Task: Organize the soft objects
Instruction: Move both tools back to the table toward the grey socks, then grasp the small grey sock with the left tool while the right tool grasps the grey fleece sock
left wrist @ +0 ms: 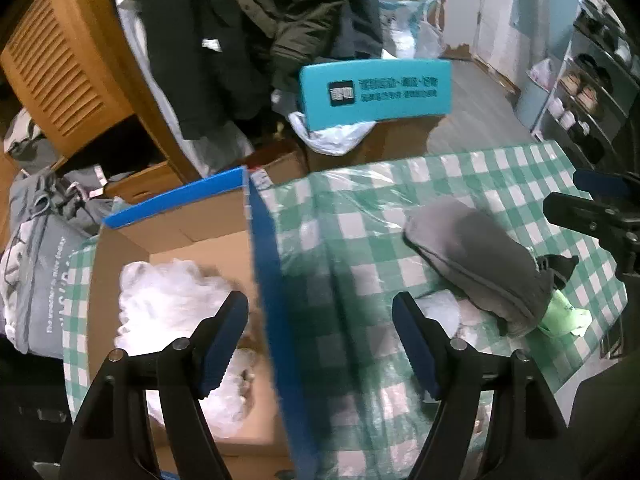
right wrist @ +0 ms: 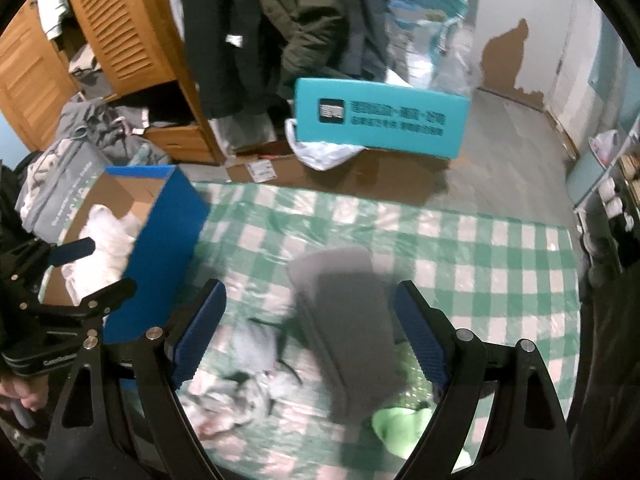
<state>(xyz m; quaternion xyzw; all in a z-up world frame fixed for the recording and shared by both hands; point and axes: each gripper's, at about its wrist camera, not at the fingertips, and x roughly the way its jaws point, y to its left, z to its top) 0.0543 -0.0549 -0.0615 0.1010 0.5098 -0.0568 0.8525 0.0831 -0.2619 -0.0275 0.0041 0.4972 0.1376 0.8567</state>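
Observation:
A blue cardboard box [left wrist: 264, 264] stands on the green-checked tablecloth [left wrist: 360, 216] with white soft items [left wrist: 168, 300] inside; it also shows in the right wrist view [right wrist: 160, 240]. A grey folded cloth [left wrist: 480, 264] lies on the table, also seen from the right wrist [right wrist: 348, 332], with a light green item [right wrist: 404, 420] and crumpled pale cloths [right wrist: 240, 384] beside it. My left gripper [left wrist: 320, 312] is open and empty, straddling the box's right wall. My right gripper [right wrist: 310, 300] is open and empty just above the grey cloth.
Behind the table stand a teal board [left wrist: 376, 92], cardboard boxes [right wrist: 360, 176], hanging dark coats [left wrist: 248, 24] and a wooden louvred wardrobe [left wrist: 68, 64]. A shoe rack [left wrist: 584, 92] stands at the right. A grey bag [left wrist: 36, 264] sits left of the box.

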